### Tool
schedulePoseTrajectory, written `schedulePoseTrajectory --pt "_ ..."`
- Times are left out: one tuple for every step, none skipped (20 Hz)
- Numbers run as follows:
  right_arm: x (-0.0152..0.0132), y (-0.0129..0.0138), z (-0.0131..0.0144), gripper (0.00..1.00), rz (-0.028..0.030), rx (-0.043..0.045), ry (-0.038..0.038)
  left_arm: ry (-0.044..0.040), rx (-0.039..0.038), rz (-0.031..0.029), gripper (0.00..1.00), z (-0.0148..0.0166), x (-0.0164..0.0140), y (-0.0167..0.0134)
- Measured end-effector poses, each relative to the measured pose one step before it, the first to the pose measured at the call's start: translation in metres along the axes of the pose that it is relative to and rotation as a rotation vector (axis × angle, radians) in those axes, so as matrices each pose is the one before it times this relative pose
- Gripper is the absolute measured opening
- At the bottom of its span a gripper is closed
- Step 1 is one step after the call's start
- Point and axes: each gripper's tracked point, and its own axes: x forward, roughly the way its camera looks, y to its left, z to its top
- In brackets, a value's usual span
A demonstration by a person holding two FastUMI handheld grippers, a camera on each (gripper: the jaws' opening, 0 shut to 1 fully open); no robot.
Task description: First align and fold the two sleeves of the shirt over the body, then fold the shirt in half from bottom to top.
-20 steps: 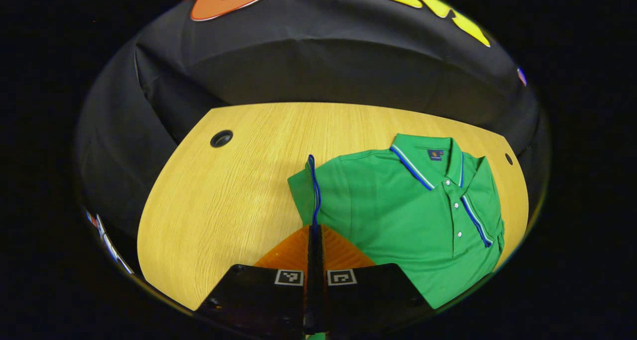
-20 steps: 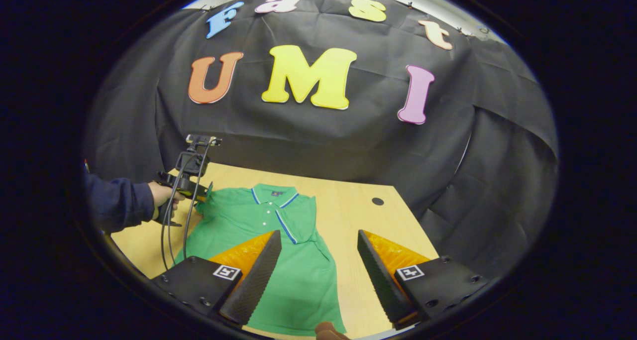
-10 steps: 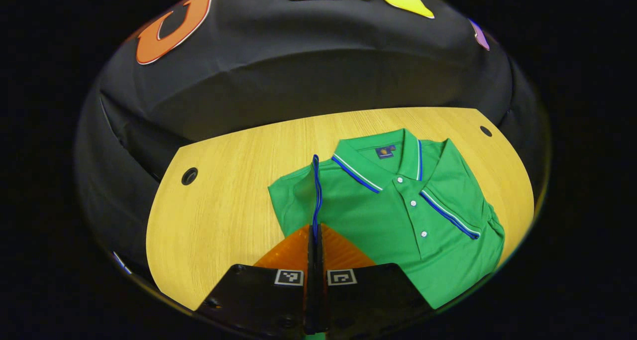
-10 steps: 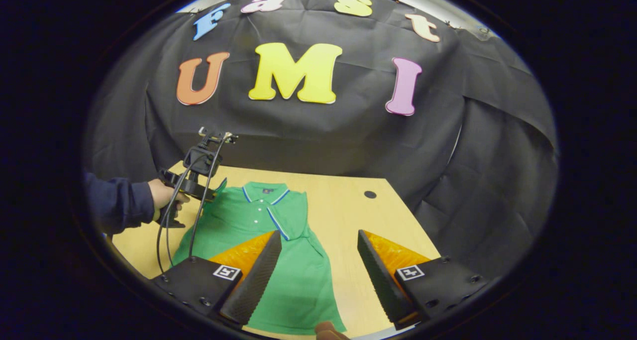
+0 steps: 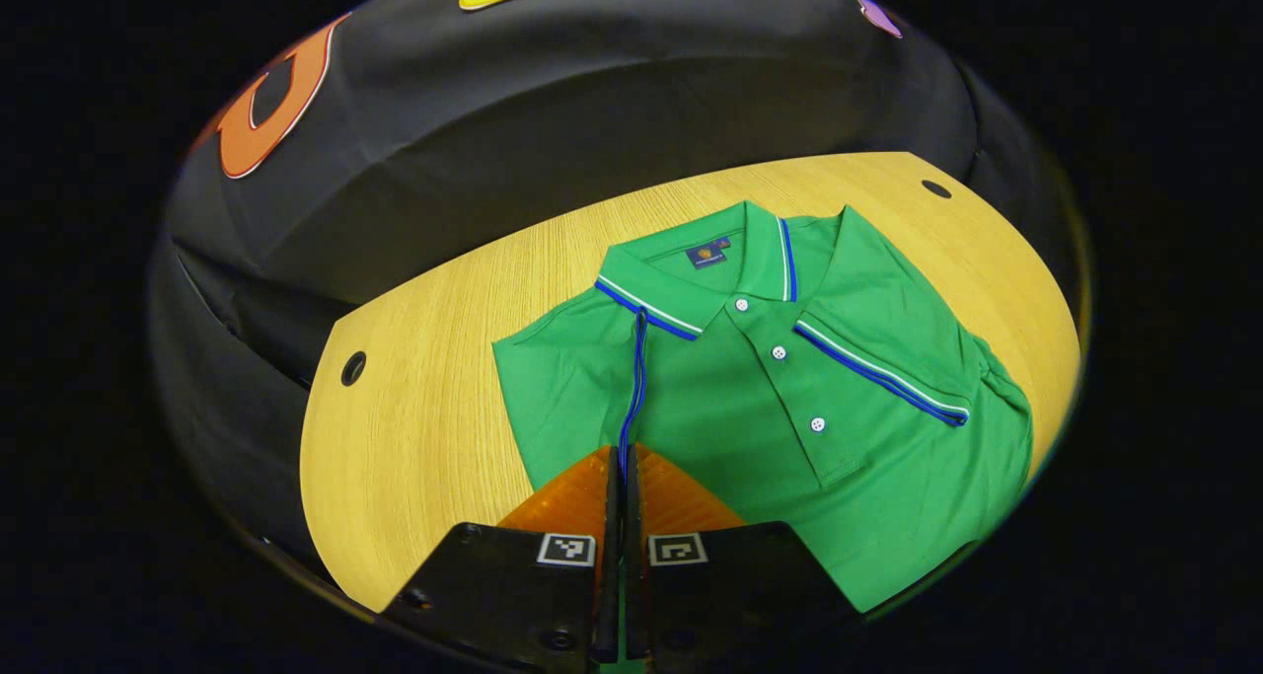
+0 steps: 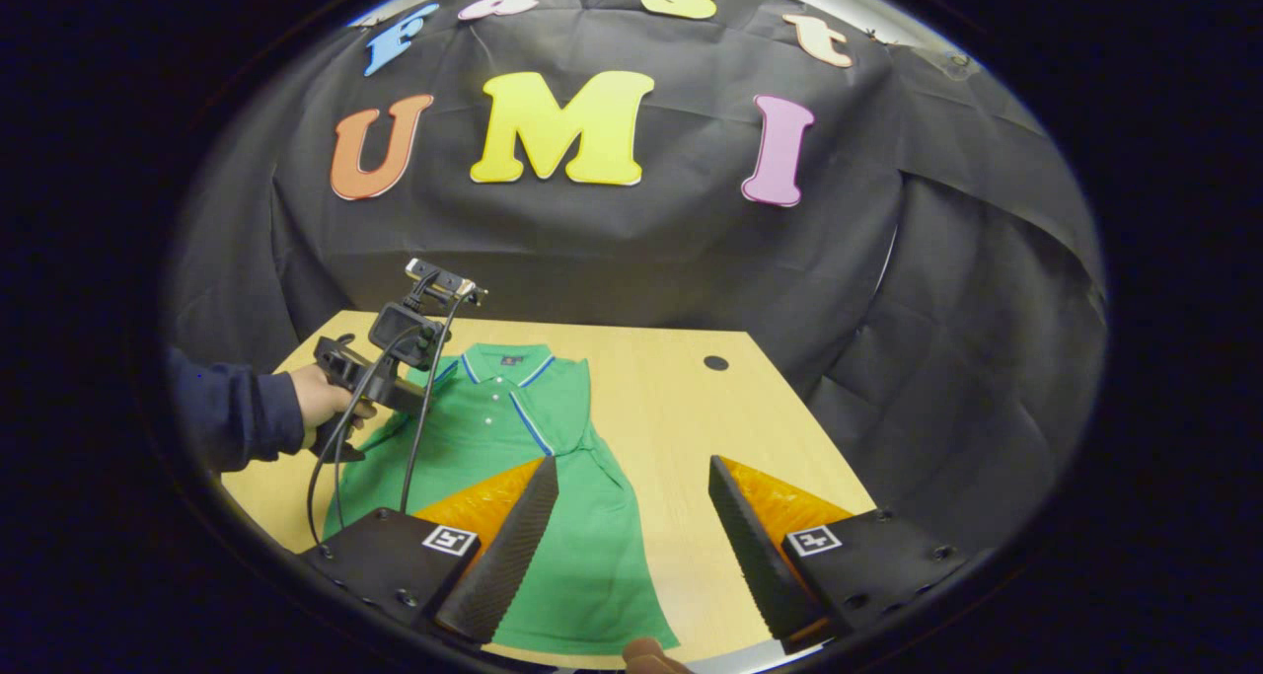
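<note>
The left tool (image 5: 622,477) has its fingers pressed together on the blue-trimmed edge of a sleeve (image 5: 636,378), held over the green shirt (image 5: 750,427). The shirt lies on the wooden tabletop (image 5: 424,427), collar far, with its other sleeve (image 5: 888,348) folded across the body.

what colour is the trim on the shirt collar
Blue and white stripes along the collar edge of the green shirt; clearest in the left gripper view.

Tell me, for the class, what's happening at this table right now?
A person is folding a green polo shirt on a wooden table. The left gripper is shut on the blue-trimmed sleeve cuff, carrying it over the body. The other sleeve already lies folded across the front. The right gripper hangs open nearer the hem.
</note>
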Motion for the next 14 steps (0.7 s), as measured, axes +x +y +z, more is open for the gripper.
schedulePoseTrajectory --pt "0.00096 -0.00017 -0.0027 0.98 -0.00231 -0.00245 0.00939 -0.00867 -0.03021 -0.03317 0.06 -0.00145 0.00046 -0.00582" --pt "0.00013 -0.00011 -0.0032 0.97 -0.00053 -0.00242 0.01021 -0.00519 -0.02308 -0.01606 0.14 -0.00092 0.00319 -0.00287" --pt "0.0036 0.00007 -0.00254 0.98 -0.00271 -0.00133 0.00906 -0.00007 -0.01391 -0.00239 0.31 -0.00176 -0.00391 0.00209" --pt "0.00284 -0.00112 -0.00169 0.98 -0.00274 -0.0028 0.00898 0.00014 -0.01391 -0.00178 0.47 -0.00113 -0.00216 0.00122" --pt "0.00277 0.00074 -0.00244 0.98 0.00053 -0.00164 0.00933 -0.00188 -0.01436 -0.00135 0.51 -0.00055 -0.00511 0.00198" --pt "0.00178 0.00096 -0.00158 0.98 0.00146 -0.00084 0.00939 -0.00667 -0.01756 -0.00081 0.64 -0.0003 -0.00513 0.00186" --pt "0.00244 0.00179 -0.00184 0.98 0.00966 0.00106 0.00667 -0.00836 -0.01976 -0.00197 0.72 -0.00112 -0.00466 0.00223" --pt "0.00246 0.00304 -0.00154 0.98 0.00909 -0.00221 0.00869 -0.01025 -0.0209 -0.00107 0.85 -0.0009 -0.00501 0.00264" --pt "0.00383 -0.00084 -0.00353 0.98 -0.00357 -0.01068 0.00922 -0.0122 -0.01685 0.00125 0.91 -0.00129 -0.00671 0.00437" --pt "0.00307 0.001 -0.00261 0.98 0.00831 -0.00567 0.01101 -0.00877 -0.01367 0.00726 0.95 -0.00313 -0.0062 0.00532" --pt "0.00478 0.00374 -0.00488 0.98 0.01022 -0.00134 0.01354 -0.00125 -0.0115 0.00766 0.94 -0.00596 -0.00655 0.00515" --pt "0.00339 0.00148 -0.00592 0.98 0.00721 -0.0023 0.01971 0.00224 -0.01228 0.00927 0.95 -0.00646 -0.00704 0.00549" --pt "0.00368 0.00091 -0.00811 0.98 0.00592 -0.0012 0.02164 0.00541 -0.01325 0.00957 0.94 -0.00884 -0.00549 0.00547" --pt "0.0029 0.00169 -0.00771 0.98 0.00826 -0.00022 0.02628 0.00744 -0.01436 0.00237 0.95 -0.00918 -0.00551 0.00468"
